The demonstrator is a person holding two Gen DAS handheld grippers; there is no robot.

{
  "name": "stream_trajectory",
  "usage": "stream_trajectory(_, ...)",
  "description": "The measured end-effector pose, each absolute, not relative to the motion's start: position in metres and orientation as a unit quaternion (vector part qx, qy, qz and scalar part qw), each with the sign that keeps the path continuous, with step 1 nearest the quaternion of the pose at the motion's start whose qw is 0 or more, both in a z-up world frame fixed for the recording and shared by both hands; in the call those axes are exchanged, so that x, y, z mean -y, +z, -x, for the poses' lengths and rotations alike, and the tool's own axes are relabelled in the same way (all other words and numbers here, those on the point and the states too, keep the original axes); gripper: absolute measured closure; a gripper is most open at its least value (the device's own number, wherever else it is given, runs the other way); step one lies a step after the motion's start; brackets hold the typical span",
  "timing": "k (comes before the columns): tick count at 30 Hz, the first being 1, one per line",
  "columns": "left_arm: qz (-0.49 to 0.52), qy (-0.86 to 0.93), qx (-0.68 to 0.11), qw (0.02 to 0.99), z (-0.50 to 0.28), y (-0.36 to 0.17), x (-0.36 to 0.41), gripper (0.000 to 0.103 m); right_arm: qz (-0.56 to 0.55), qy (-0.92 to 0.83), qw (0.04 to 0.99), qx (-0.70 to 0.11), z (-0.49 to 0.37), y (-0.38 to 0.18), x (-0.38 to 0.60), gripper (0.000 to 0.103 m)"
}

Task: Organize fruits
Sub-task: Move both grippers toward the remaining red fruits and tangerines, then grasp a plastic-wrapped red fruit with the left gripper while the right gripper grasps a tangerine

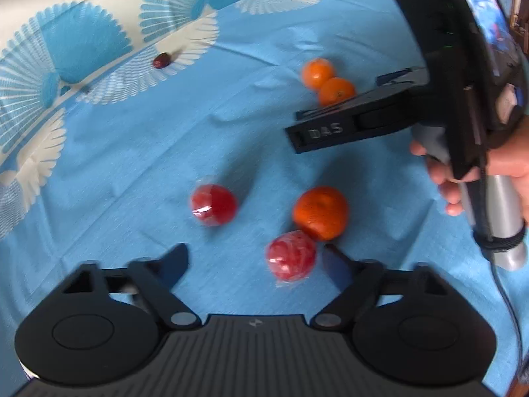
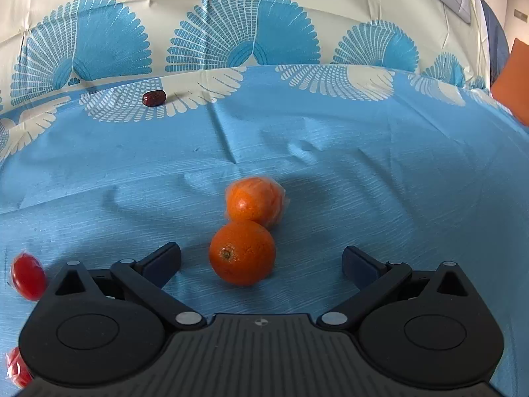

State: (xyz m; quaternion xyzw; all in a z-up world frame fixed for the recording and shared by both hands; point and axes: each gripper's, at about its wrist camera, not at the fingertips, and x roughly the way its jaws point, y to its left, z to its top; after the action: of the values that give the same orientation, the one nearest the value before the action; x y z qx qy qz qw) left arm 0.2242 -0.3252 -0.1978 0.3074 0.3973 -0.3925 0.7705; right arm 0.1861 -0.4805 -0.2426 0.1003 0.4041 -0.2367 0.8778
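In the left wrist view my left gripper [image 1: 256, 261] is open and empty above a blue cloth. A wrapped red fruit [image 1: 291, 255] lies between its fingers, nearer the right one. A second red fruit [image 1: 213, 204] and an orange [image 1: 320, 212] lie just beyond. Two more oranges [image 1: 327, 82] touch each other farther off, under my right gripper [image 1: 297, 129], seen from the side. In the right wrist view my right gripper [image 2: 261, 261] is open, with the near orange [image 2: 242, 253] between its fingers and a wrapped orange [image 2: 254, 201] behind it.
A small dark red date [image 2: 153, 98] lies far left on the cloth's white fan pattern; it also shows in the left wrist view [image 1: 161, 61]. The patterned cloth [image 2: 363, 165] rises as a backdrop behind. Two red fruits [image 2: 28, 276] show at the right wrist view's left edge.
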Motion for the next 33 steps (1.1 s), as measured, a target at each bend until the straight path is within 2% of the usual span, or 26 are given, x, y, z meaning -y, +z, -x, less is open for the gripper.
stream_trajectory(1, -0.299, -0.403, -0.403, 0.765, -0.221, -0.196, 0.325, 0.059, -0.101, -0.236, 0.879, -0.402, -0.185, -0.242, 0.48, 0.005)
stream_trajectory(2, -0.294, -0.412, -0.409, 0.76, -0.219, -0.194, 0.327, 0.07, -0.104, -0.235, 0.881, -0.397, -0.183, -0.24, 0.48, 0.032)
stream_trajectory(3, -0.299, -0.408, -0.407, 0.761, -0.215, -0.191, 0.329, 0.07, -0.1, -0.241, 0.883, -0.39, -0.181, -0.235, 0.478, 0.053)
stream_trajectory(4, -0.302, -0.404, -0.4, 0.765, -0.211, -0.189, 0.329, 0.07, -0.099, -0.233, 0.885, -0.391, -0.179, -0.231, 0.478, 0.066)
stream_trajectory(12, -0.233, -0.331, -0.452, 0.795, -0.208, -0.153, 0.29, 0.07, -0.112, -0.303, 0.874, -0.363, -0.155, -0.213, 0.499, 0.066)
stream_trajectory(19, -0.18, -0.254, -0.458, 0.833, -0.167, -0.074, 0.223, 0.07, -0.14, -0.349, 0.877, -0.299, -0.11, -0.16, 0.503, 0.066)
stream_trajectory(26, -0.148, -0.213, -0.459, 0.85, -0.101, -0.009, 0.143, 0.07, -0.094, -0.197, 0.938, -0.27, -0.026, -0.058, 0.402, 0.066)
stream_trajectory(33, -0.12, -0.184, -0.458, 0.861, -0.033, 0.022, 0.072, 0.07, -0.061, -0.046, 0.957, -0.279, 0.065, 0.004, 0.287, 0.066)
